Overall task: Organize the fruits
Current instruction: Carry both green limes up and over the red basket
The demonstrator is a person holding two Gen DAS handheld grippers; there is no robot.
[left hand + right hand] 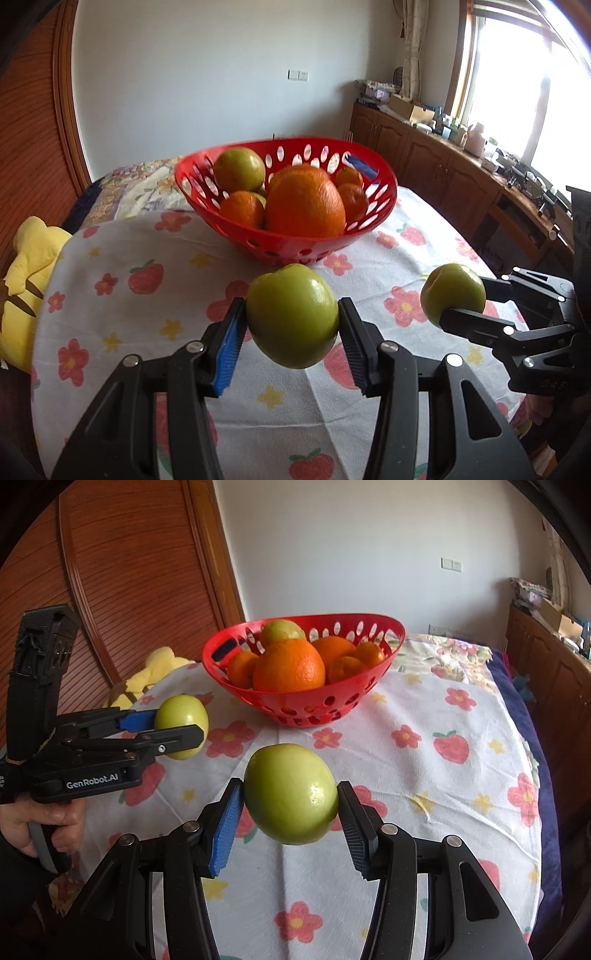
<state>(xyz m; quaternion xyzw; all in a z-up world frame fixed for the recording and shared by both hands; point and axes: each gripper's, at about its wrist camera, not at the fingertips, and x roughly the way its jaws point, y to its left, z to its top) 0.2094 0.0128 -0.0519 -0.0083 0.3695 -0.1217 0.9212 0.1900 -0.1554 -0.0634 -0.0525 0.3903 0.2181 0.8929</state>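
Note:
My left gripper (292, 323) is shut on a green apple (291, 315) and holds it above the cloth, short of the red basket (221, 230). The basket holds a large orange (304, 201), several small oranges and a green fruit (239, 169). My right gripper (291, 803) is shut on a second green apple (290, 794), also in the air before the basket (258, 698). From the left wrist view the right gripper (456, 295) with its apple (452, 290) is at the right. From the right wrist view the left gripper (181, 727) and its apple (181, 720) are at the left.
The table wears a white cloth with flowers and strawberries (147, 295). A yellow plush toy (26, 266) lies at its left edge. A wooden cabinet with clutter (461, 162) runs along the right under the window. A wooden door (129, 572) stands behind.

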